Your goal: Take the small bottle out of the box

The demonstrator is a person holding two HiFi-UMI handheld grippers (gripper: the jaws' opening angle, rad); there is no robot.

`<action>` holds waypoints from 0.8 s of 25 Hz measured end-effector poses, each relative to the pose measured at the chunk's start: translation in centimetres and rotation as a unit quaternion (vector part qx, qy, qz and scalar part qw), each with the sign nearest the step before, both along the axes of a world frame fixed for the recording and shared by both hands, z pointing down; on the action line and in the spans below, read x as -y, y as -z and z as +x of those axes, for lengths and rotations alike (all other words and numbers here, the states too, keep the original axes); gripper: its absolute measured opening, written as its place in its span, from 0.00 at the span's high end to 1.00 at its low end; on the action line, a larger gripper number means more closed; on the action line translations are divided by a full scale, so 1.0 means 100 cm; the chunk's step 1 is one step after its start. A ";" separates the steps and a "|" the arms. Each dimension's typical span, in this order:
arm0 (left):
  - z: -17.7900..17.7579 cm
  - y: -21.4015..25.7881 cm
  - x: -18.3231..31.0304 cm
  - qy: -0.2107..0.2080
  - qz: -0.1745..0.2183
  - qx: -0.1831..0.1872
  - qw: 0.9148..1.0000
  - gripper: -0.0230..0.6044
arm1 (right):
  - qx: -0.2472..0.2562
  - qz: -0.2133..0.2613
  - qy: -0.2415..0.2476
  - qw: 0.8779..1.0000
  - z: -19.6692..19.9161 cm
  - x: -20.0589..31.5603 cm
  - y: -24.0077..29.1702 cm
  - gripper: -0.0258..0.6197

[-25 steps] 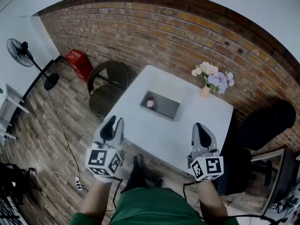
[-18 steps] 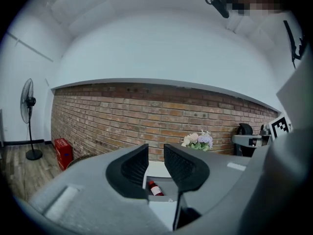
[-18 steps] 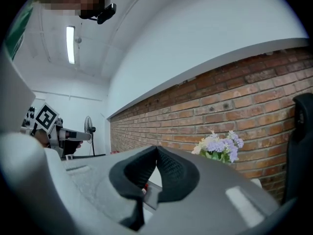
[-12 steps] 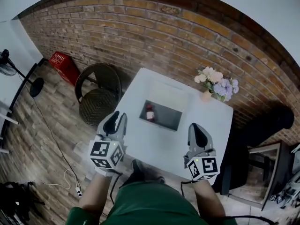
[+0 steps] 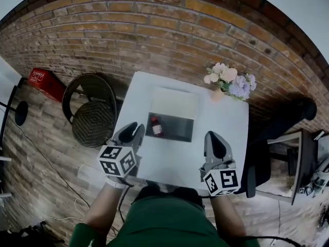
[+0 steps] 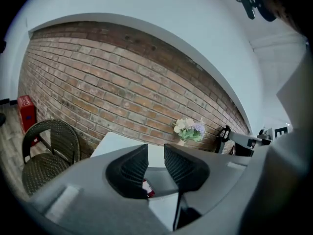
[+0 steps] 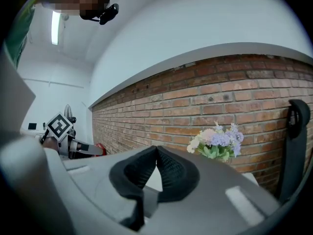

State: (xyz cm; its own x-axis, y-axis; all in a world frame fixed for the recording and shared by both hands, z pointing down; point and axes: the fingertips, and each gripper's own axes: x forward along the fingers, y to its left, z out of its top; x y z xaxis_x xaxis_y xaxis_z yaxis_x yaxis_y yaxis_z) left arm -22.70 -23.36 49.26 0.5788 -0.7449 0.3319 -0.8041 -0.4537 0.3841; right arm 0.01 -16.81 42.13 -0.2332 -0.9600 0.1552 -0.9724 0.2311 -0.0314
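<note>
A small bottle (image 5: 156, 127) with a red label stands in the left end of an open grey box (image 5: 179, 129) in the middle of the white table (image 5: 226, 133). My left gripper (image 5: 132, 128) hovers over the table's near left edge, just left of the box. Its jaws are nearly together with nothing between them. In the left gripper view the bottle (image 6: 148, 190) peeks out below the left gripper (image 6: 155, 154). My right gripper (image 5: 215, 137) hangs over the near right of the table, apart from the box. Its pads meet, holding nothing, in the right gripper view (image 7: 156, 152).
A vase of flowers (image 5: 226, 81) stands at the table's far right by the brick wall. A pale flat sheet (image 5: 173, 102) lies just beyond the box. A wicker chair (image 5: 92, 112) is left of the table, a black chair (image 5: 267, 153) to the right, and a red crate (image 5: 43, 81) on the floor.
The person has stepped up to the table. Both grippers now reach over its near edge, the left one close beside the box. Neither pair of jaws has changed.
</note>
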 end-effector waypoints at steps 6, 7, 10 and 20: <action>0.024 -0.030 0.022 -0.020 -0.044 0.000 0.999 0.79 | 0.004 -0.017 -0.014 1.000 0.015 0.014 -0.016 0.96; 0.027 -0.034 0.026 -0.018 -0.049 0.003 0.999 0.79 | 0.009 -0.019 -0.013 1.000 0.017 0.017 -0.019 0.96; 0.035 -0.050 0.032 -0.011 -0.066 0.026 0.997 0.79 | 0.025 -0.025 0.000 0.999 0.024 0.024 -0.030 0.96; 0.058 -0.098 0.026 0.008 -0.144 0.099 0.985 0.79 | 0.100 -0.061 0.032 0.993 0.057 0.032 -0.079 0.96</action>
